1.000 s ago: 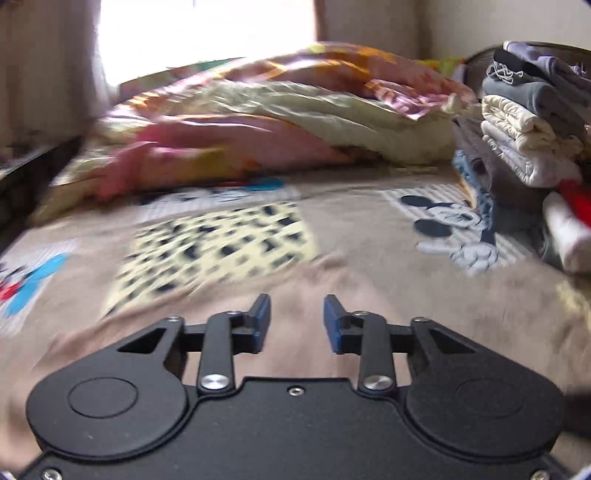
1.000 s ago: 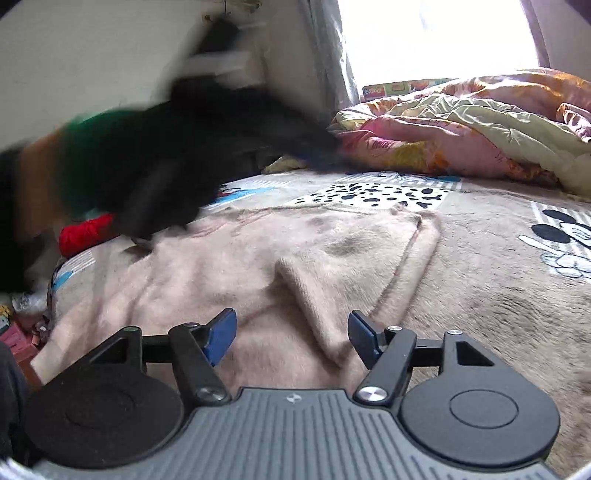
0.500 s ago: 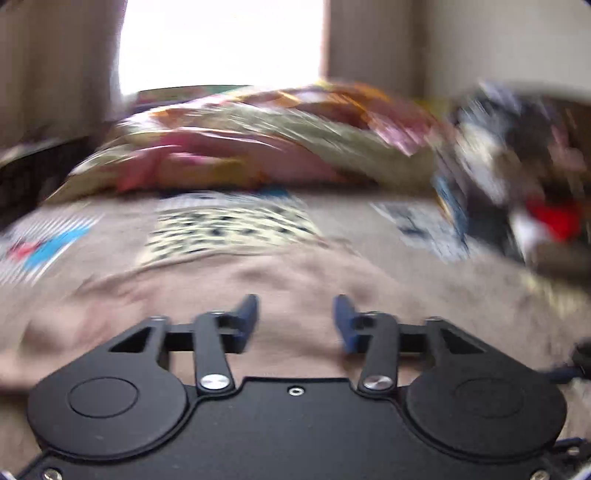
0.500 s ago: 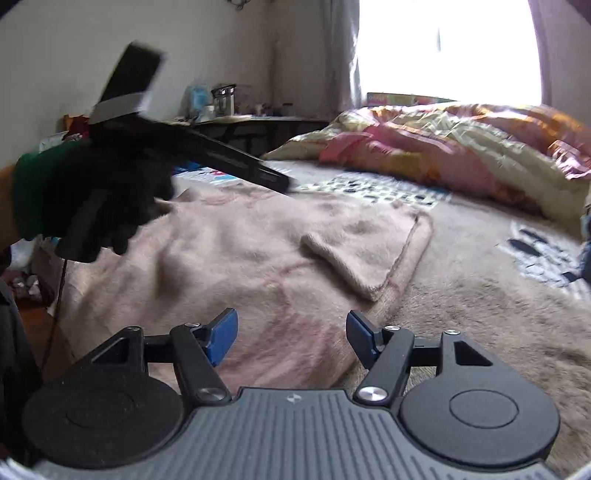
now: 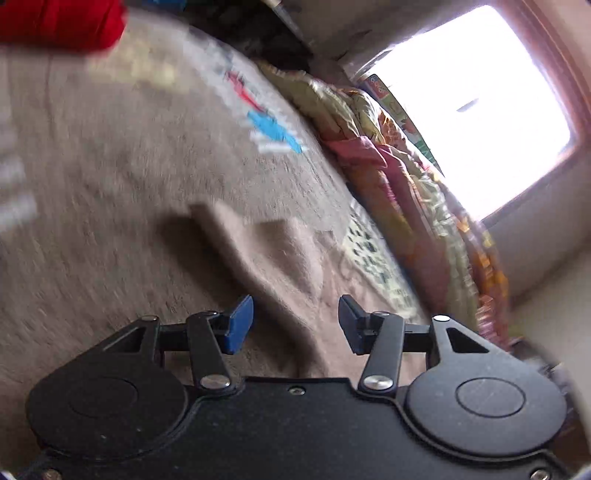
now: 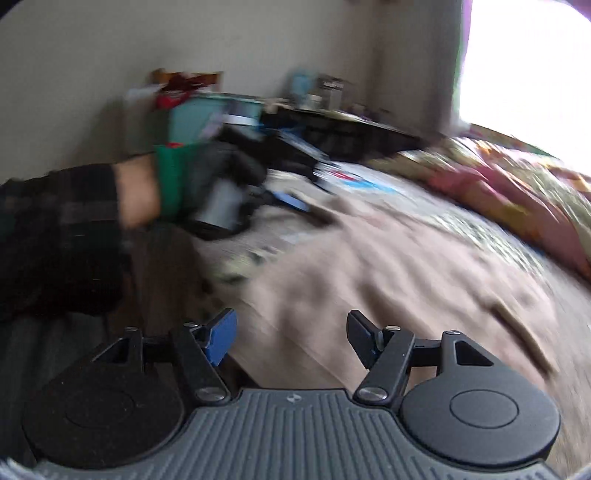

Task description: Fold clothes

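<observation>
A fuzzy beige-pink sweater (image 5: 280, 266) lies spread on the bed with a folded flap; it also shows blurred in the right wrist view (image 6: 388, 266). My left gripper (image 5: 295, 323) is open and empty, tilted and low over the sweater. In the right wrist view the left gripper (image 6: 288, 199) appears blurred in a green-cuffed gloved hand at the bed's left side. My right gripper (image 6: 291, 338) is open and empty above the sweater's near edge at the bed side.
A crumpled multicoloured quilt (image 5: 417, 192) lies along the window side (image 6: 517, 184). The brown printed bedspread (image 5: 110, 155) covers the bed. A red cloth (image 5: 59, 22) lies top left. A cluttered desk (image 6: 332, 122) stands by the wall.
Both views are motion-blurred. My left gripper has swung and rolled leftward, down near the sweater. My right gripper has turned left toward the bed edge. Both jaws stay open.
</observation>
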`<state>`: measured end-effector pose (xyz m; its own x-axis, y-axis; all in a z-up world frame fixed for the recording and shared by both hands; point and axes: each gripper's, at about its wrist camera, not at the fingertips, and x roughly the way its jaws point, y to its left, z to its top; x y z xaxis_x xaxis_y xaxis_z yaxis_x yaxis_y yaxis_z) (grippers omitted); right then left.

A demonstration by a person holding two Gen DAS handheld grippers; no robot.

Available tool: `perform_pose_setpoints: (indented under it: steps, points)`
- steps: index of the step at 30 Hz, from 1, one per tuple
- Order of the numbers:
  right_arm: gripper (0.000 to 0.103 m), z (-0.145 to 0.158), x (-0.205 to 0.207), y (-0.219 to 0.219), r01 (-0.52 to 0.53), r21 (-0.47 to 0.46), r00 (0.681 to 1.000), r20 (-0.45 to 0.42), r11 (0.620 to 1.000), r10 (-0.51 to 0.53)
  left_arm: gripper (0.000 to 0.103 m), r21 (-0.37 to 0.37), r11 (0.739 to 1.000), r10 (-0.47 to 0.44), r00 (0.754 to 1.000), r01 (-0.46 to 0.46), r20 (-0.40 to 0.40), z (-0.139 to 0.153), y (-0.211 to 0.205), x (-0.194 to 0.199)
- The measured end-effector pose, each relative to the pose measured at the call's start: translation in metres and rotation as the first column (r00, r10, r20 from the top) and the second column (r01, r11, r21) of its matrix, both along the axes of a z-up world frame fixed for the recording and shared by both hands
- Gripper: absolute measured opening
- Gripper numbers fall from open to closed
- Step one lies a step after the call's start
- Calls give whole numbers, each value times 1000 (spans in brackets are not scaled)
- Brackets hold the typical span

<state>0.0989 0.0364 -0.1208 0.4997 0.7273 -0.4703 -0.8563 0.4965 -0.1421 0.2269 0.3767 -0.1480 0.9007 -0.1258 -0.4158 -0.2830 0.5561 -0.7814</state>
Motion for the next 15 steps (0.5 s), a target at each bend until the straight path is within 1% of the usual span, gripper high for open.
perform_pose_setpoints:
  steps: [1, 2, 5, 7, 9, 10, 11, 12, 13, 14, 15]
  points:
    - [66, 0, -4, 14, -27, -16, 999, 21, 1000, 27, 49, -32, 999, -14, 1000, 14, 3, -4, -2, 4]
    - [66, -1, -6, 28, -46, -33, 998, 38, 998, 47, 49, -47, 999, -26, 1000, 26, 6, -6, -4, 8]
    - [66, -8, -5, 61, -61, -81, 997, 45, 995, 65, 49, 11, 999, -46, 999, 46, 2, -2, -14, 25]
    - [66, -10, -5, 69, -65, -76, 998, 22, 995, 67, 49, 36, 998, -59, 998, 59, -8, -2, -18, 38]
    - [66, -11, -5, 66, -55, -64, 998, -2, 996, 55, 48, 55, 995, -83, 996, 84, -18, -4, -20, 50]
    - [66, -11, -5, 63, -49, -61, 999, -12, 997, 49, 44, 79, 992, -101, 995, 102, -23, -4, -24, 57]
    - [66, -12, -4, 57, -42, -58, 999, -26, 997, 40, 36, 100, 989, -110, 994, 112, -27, -5, -26, 60]
    - [66, -13, -4, 50, -32, -54, 999, -40, 998, 30, 16, 116, 987, -109, 994, 112, -28, -6, -29, 59]
    - [66, -13, -3, 43, -23, -50, 999, -51, 998, 21, 12, 136, 985, -107, 994, 109, -22, -6, -32, 58]
    - [66, -11, -2, 35, -11, -43, 998, -60, 999, 8, 11, 174, 979, -107, 994, 106, -2, 0, -37, 56]
    - [67, -10, 0, 25, 4, -33, 998, -67, 999, -6, 11, 232, 966, -118, 993, 112, 11, 9, -45, 54]
